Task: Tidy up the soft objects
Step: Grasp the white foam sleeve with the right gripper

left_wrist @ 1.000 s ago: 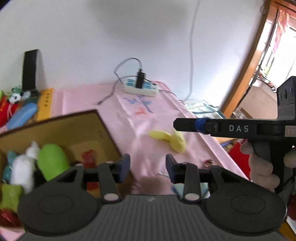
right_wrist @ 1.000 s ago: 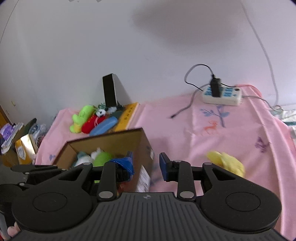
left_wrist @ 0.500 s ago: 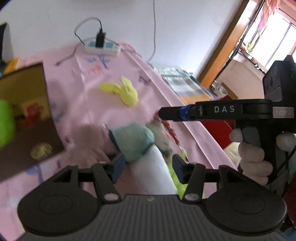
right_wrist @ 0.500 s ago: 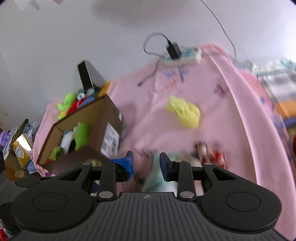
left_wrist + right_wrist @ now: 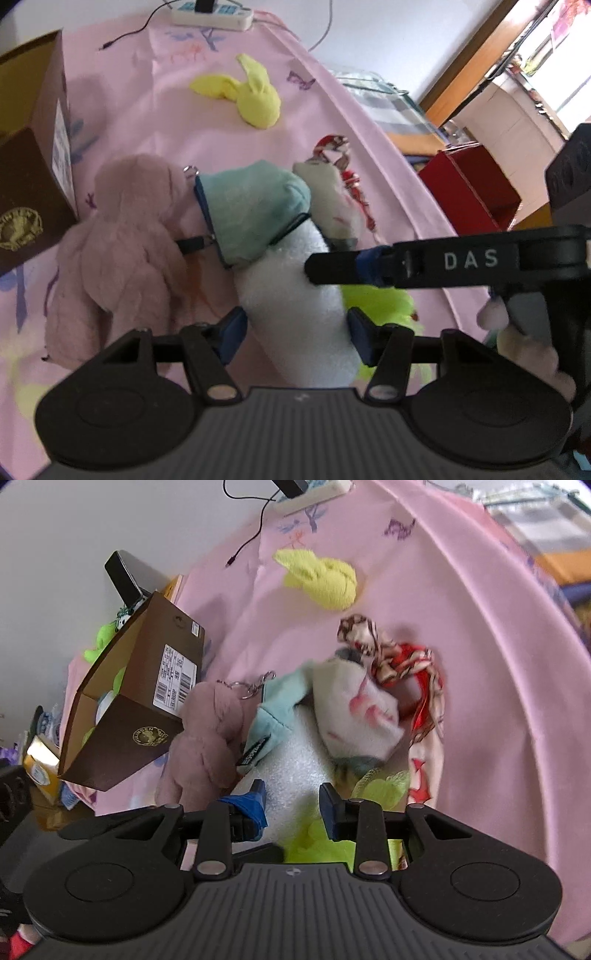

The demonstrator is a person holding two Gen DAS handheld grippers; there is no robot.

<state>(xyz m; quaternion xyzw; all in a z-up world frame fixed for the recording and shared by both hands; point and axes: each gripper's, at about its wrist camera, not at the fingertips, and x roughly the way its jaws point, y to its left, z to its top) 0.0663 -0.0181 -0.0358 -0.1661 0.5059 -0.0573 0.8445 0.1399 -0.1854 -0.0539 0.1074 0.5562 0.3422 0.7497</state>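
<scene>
**Ana:** So which one are you after in that heap?

**Me:** Right now my left gripper sits with its jaws spread to either side of the white foam roll, and that roll is my landmark. I judge it the piece to take first, since it lies on top at the near end.

**Ana:** And the right one?

**Me:** My right gripper is spread too, holding nothing, its tips over the same roll from the other side. I'd keep it back so the two don't fight for one object.

**Ana:** What's crowding the roll?

**Me:** The teal pouch lies across its far end, touching it. The pink plush bunny is just beside it on the box side, the white pouch on the other side, and some lime-green fluff pokes out from under it. The yellow cloth bunny lies well apart, farther up the pink tablecloth.

**Ana:** How do you grip well, then?

**Me:** Close gently on the roll's near half, clear of the pouch's strap, so only foam gets pinched. Foam squashes, so I'd squeeze just enough. Then lift straight up and let the pouch slide off before swinging to the cardboard box, which stands just beyond the bunny, already holding soft toys.
</scene>
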